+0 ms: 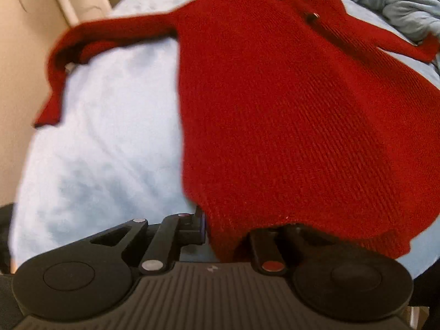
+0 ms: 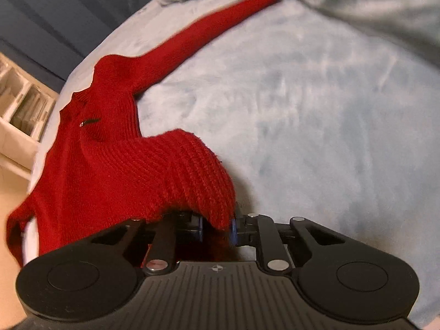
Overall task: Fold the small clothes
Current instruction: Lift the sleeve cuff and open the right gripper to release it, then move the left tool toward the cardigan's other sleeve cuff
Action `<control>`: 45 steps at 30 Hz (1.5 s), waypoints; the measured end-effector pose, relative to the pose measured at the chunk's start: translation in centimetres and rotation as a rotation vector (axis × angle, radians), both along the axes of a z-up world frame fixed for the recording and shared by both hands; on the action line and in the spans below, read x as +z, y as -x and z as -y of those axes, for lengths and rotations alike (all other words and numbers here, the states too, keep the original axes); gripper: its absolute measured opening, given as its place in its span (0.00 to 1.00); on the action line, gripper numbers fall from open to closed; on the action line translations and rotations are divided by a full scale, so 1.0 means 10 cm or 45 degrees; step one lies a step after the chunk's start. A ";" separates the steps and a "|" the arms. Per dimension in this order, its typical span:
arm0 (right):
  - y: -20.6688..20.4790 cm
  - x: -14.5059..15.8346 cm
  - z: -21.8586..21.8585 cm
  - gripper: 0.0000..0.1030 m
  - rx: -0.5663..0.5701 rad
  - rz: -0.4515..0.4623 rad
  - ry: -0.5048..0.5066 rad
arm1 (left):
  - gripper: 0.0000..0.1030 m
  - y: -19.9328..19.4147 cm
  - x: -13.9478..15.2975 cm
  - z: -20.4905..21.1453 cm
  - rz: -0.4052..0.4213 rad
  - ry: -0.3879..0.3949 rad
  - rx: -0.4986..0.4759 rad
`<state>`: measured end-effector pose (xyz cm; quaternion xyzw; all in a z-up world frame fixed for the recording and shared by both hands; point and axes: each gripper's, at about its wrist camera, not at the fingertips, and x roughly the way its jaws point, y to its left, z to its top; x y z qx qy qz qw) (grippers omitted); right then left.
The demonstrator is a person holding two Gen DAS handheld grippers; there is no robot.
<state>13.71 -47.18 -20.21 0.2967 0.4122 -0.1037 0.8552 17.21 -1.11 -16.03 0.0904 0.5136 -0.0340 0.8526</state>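
Note:
A small red knit sweater [image 1: 288, 115] lies spread on a light blue bed cover [image 1: 110, 137], sleeves out to both sides. My left gripper [image 1: 228, 228] is shut on the sweater's hem at its lower left corner; the cloth hides the right finger. In the right wrist view the same sweater [image 2: 110, 170] stretches away to the left, one sleeve [image 2: 209, 27] running to the upper right. My right gripper [image 2: 217, 225] is shut on the hem at the other corner, the knit bunched up over its jaws.
A crumpled pale blue-grey blanket [image 1: 396, 0] lies at the far right of the bed; it also shows in the right wrist view [image 2: 357, 8]. A cream shelf unit [image 2: 22, 121] stands beyond the bed's left edge. A beige floor [image 1: 13, 68] lies left.

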 end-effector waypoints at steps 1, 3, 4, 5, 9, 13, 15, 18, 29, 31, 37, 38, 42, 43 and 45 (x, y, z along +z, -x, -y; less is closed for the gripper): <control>0.05 0.15 -0.04 0.15 0.004 0.022 0.022 | 0.09 0.00 0.13 -0.06 0.026 0.022 0.004; 0.19 0.51 -0.10 0.14 0.042 0.097 0.075 | 0.08 0.02 0.47 -0.23 0.117 0.007 -0.011; 0.30 0.78 -0.16 0.14 0.089 0.164 0.138 | 0.07 0.04 0.64 -0.32 0.162 -0.010 -0.020; 0.39 0.99 -0.22 0.14 0.123 0.212 0.189 | 0.04 0.06 0.81 -0.43 0.202 -0.012 -0.027; 0.87 1.58 -0.43 0.13 0.251 0.281 0.431 | 0.04 0.27 1.24 -0.83 0.320 -0.109 -0.031; 0.92 0.98 -0.57 0.13 0.346 -0.055 0.484 | 0.04 0.42 0.74 -0.99 0.195 -0.173 -0.064; 0.88 0.58 -0.65 0.13 0.360 -0.220 0.488 | 0.04 0.46 0.40 -0.94 0.120 -0.226 -0.087; 0.84 0.35 -0.69 0.13 0.326 -0.326 0.453 | 0.04 0.52 0.05 -0.83 0.034 -0.289 -0.149; 0.85 0.24 -0.95 0.13 0.516 -0.538 0.513 | 0.57 0.53 0.10 -0.92 0.088 -0.252 -0.143; 0.96 0.36 -0.95 0.16 0.513 -0.483 0.501 | 0.84 0.58 0.22 -0.96 0.159 -0.258 -0.106; 1.09 0.97 -0.92 0.42 0.408 -0.211 0.440 | 1.00 0.70 0.73 -1.27 0.358 -0.037 0.005; 1.02 1.02 -0.92 0.43 0.375 -0.155 0.444 | 1.00 0.66 0.76 -1.29 0.358 -0.016 0.016; 0.65 1.14 -1.03 0.54 0.226 0.049 0.406 | 1.00 0.52 0.77 -1.25 0.293 0.028 -0.010; 0.51 1.10 -1.08 0.54 0.220 0.040 0.392 | 0.99 0.53 0.76 -1.22 0.280 0.004 -0.041; 0.30 0.98 -1.17 0.54 0.256 0.024 0.354 | 1.00 0.56 0.69 -1.21 0.262 -0.063 -0.092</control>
